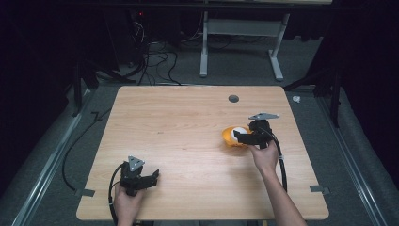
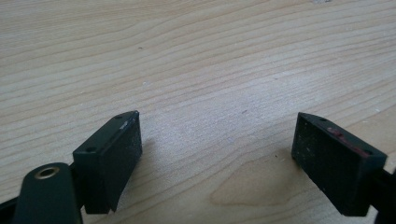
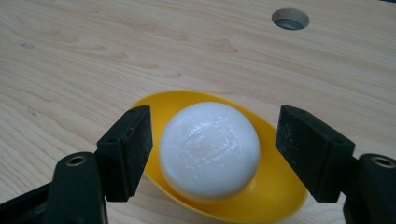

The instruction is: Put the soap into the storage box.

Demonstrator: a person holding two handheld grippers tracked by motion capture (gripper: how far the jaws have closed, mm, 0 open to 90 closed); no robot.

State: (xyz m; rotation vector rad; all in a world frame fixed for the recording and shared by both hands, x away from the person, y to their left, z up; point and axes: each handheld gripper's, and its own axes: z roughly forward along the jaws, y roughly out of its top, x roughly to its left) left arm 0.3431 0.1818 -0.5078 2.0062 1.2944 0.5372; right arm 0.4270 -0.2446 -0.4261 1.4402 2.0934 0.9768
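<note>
Right gripper (image 3: 212, 154): jaws spread, one each side of the white ball (image 3: 210, 148), not pressing it.
White ball: sits in yellow bowl (image 3: 275, 193).
Left gripper (image 2: 217, 156): jaws spread over bare table (image 2: 196, 56).

Glossy white ball (image 3: 209, 148); shiny yellow plastic bowl (image 3: 275, 186); matt wood table (image 3: 140, 51).

Left gripper (image 1: 151, 178) low at 7 o'clock, jaws wide; right gripper (image 1: 236, 136) at 3 o'clock, jaws parted.
</note>
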